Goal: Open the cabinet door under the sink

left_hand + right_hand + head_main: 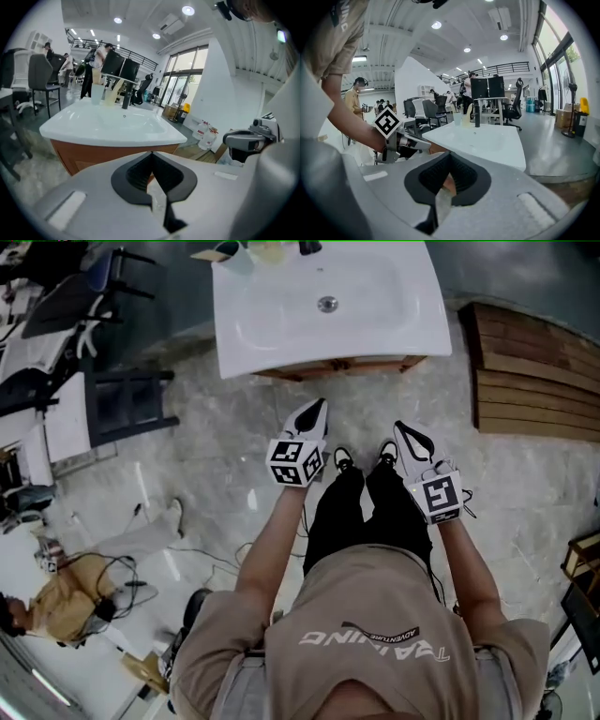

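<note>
two grippers, one per hand, point up-frame side by side at centre: left gripper [320,412] and right gripper [403,432], each with jaws pressed together on nothing (arms [272,540] outstretched). one cabinet [342,366] sits under one sink [281,334], top centre, apart from both tips.

The pale marbled floor [234,442] carries the sink cabinet [342,367] at its far edge, a wooden slatted platform [530,371] on the right, and loose cables [187,554] on the left.
</note>
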Available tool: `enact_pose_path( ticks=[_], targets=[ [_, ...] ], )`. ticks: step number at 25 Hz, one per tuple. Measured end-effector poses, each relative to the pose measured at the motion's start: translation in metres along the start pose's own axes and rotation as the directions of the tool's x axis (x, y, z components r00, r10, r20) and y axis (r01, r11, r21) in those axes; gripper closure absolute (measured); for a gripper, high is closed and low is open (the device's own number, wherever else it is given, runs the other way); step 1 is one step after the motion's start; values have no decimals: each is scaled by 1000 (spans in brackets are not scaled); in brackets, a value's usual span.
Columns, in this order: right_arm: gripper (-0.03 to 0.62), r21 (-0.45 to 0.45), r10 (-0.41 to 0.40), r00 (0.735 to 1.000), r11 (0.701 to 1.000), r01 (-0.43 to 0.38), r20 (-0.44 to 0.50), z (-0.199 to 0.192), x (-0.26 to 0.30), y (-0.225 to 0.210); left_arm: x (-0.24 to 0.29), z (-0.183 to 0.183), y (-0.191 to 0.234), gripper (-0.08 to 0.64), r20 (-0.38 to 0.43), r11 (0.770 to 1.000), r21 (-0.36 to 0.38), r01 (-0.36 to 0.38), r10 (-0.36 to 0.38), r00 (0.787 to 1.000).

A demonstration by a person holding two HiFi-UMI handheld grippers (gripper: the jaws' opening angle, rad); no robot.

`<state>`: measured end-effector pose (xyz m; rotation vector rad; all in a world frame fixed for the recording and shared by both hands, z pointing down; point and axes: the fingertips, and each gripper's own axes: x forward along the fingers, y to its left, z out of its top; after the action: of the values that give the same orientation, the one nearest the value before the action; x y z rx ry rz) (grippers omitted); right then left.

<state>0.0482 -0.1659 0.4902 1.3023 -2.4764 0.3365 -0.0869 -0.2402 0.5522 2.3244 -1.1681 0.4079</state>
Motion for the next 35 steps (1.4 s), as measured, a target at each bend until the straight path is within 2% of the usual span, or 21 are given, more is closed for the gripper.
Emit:
enact_pose_path(
  ticks=[2, 5, 8, 11, 13, 15, 16, 18, 19, 21, 25, 26, 31, 32, 35],
  targets=[
    [591, 5, 23, 1000, 1000, -23, -4, -8, 12, -3, 17, -18, 14, 541, 4, 996, -84, -20, 21, 1000],
    [591, -6, 71, 997, 997, -71, 9, -14, 33, -6, 46, -42, 45, 543, 38, 974, -221, -50, 60, 998],
    [591, 3, 109, 994, 994, -109, 8, -22, 48, -6, 70, -64, 70, 543, 60, 932, -355, -68, 96, 994],
    [591, -14, 136, 991, 991, -136, -9, -37, 59, -11, 94, -92, 88, 541, 65, 886, -456, -87, 130, 989],
    [591, -56, 159, 986, 985, -161, -39, -47, 64, -18, 114, -112, 98, 541, 78, 827, -557, -76, 143, 987],
    [591, -55, 174, 983, 983, -178, -64, -58, 69, -22, 129, -129, 108, 541, 105, 747, -663, -47, 155, 982],
    [591, -44, 179, 982, 982, -182, -67, -63, 73, -23, 134, -133, 116, 541, 124, 712, -702, -32, 166, 978],
    [591, -28, 185, 981, 982, -187, -64, -72, 79, -27, 144, -138, 131, 541, 172, 661, -750, 10, 180, 968],
    [591, -23, 185, 981, 982, -187, -65, -78, 80, -29, 151, -141, 134, 542, 200, 625, -779, 46, 179, 963],
    [591, -18, 183, 981, 983, -185, -70, -89, 82, -33, 163, -149, 135, 543, 256, 526, -840, 130, 173, 951],
    [591, -3, 175, 982, 984, -176, -70, -105, 85, -40, 179, -162, 135, 545, 344, 356, -897, 262, 191, 919],
    [591, 6, 171, 983, 985, -172, -70, -108, 86, -42, 181, -165, 137, 544, 361, 330, -900, 284, 202, 910],
    [591, 32, 171, 984, 985, -170, -52, -109, 91, -42, 189, -178, 152, 448, 407, 246, -905, 347, 261, 875],
    [591, 33, 176, 983, 984, -174, -51, -108, 93, -41, 193, -182, 154, 432, 407, 235, -906, 351, 262, 875],
    [591, 18, 197, 977, 980, -196, -78, -111, 94, -37, 203, -188, 158, 411, 404, 221, -909, 353, 264, 876]
  ],
)
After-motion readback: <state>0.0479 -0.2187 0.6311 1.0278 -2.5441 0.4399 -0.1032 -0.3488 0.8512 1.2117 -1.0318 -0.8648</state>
